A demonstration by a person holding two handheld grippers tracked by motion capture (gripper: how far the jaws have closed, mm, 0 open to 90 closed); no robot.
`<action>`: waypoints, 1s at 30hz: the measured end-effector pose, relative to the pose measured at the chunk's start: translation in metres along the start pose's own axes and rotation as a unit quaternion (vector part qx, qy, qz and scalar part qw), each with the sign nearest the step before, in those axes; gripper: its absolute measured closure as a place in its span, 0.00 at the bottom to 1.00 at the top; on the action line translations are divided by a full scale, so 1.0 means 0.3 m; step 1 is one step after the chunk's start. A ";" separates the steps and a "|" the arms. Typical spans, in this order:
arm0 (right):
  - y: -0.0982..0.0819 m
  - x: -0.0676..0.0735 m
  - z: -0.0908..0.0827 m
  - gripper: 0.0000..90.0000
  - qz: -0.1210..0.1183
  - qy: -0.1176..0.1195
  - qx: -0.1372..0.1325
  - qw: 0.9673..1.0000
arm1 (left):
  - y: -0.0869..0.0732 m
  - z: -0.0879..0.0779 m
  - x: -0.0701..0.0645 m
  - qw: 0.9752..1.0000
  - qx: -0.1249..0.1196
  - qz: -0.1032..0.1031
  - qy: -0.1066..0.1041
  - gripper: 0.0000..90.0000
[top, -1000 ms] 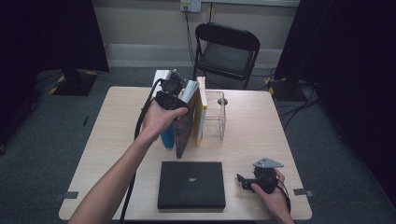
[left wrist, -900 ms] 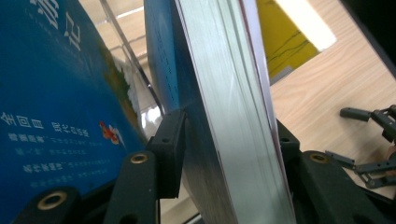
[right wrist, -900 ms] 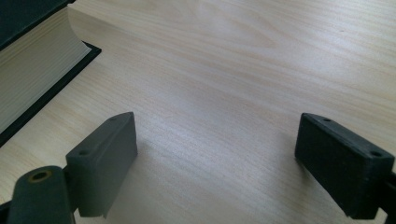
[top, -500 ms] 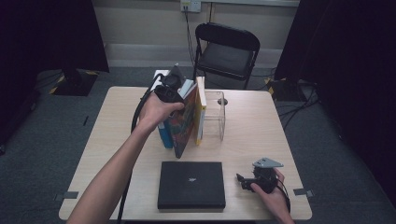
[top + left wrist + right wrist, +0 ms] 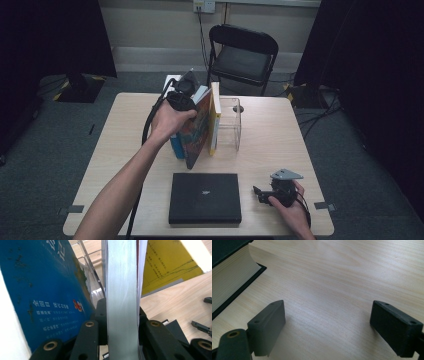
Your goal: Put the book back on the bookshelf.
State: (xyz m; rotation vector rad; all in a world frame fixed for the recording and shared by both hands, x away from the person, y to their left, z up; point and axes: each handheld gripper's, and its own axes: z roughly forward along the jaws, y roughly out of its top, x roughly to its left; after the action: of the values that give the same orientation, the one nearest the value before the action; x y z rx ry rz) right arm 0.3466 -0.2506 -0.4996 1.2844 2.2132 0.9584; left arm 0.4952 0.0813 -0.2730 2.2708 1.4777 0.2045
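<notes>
Left gripper [image 5: 186,95] has just been closing, and now it's clamped on the top edge of the colourful book [image 5: 196,131], the one standing in the row of books against the clear acrylic bookend [image 5: 231,125]. From the left gripper view you can see the book's grey edge [image 5: 122,302] wedged tight between the two black jaws, with the blue book [image 5: 42,290] on one side and the yellow book [image 5: 165,262] on the other. Compared with a second ago, the hand has settled a bit lower onto the book, and the book now leans out of the row, its bottom corner poking toward the black book [image 5: 205,197] lying flat at the near side of the bench [image 5: 280,145]. So the grab looks done, and pulling the book out of the row is probably next. Right gripper [image 5: 264,194] sits in the other hand just right of the black book, jaws wide apart, nothing in them, resting on the bench.
</notes>
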 end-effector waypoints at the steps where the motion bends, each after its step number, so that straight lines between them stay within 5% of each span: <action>1: 0.000 0.000 0.000 0.14 0.000 0.000 0.000 1.000 | 0.002 -0.001 0.002 1.000 0.001 0.006 0.001 0.82; 13: 0.000 0.000 0.000 0.14 0.000 0.001 0.000 1.000 | 0.082 -0.003 0.027 0.999 -0.004 -0.039 -0.005 0.82; 20: 0.000 0.000 0.001 0.14 -0.001 0.001 0.000 1.000 | 0.133 0.015 0.011 0.999 -0.006 -0.046 0.013 0.82; 30: 0.001 0.000 0.001 0.14 -0.005 0.006 0.000 1.000 | 0.142 0.060 0.025 0.999 -0.009 -0.053 0.007 0.82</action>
State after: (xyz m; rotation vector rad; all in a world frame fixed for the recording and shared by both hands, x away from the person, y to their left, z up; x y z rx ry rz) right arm 0.3469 -0.2503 -0.4996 1.2689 2.2267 0.9641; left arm 0.5403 0.0684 -0.2720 2.1745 1.5910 0.2032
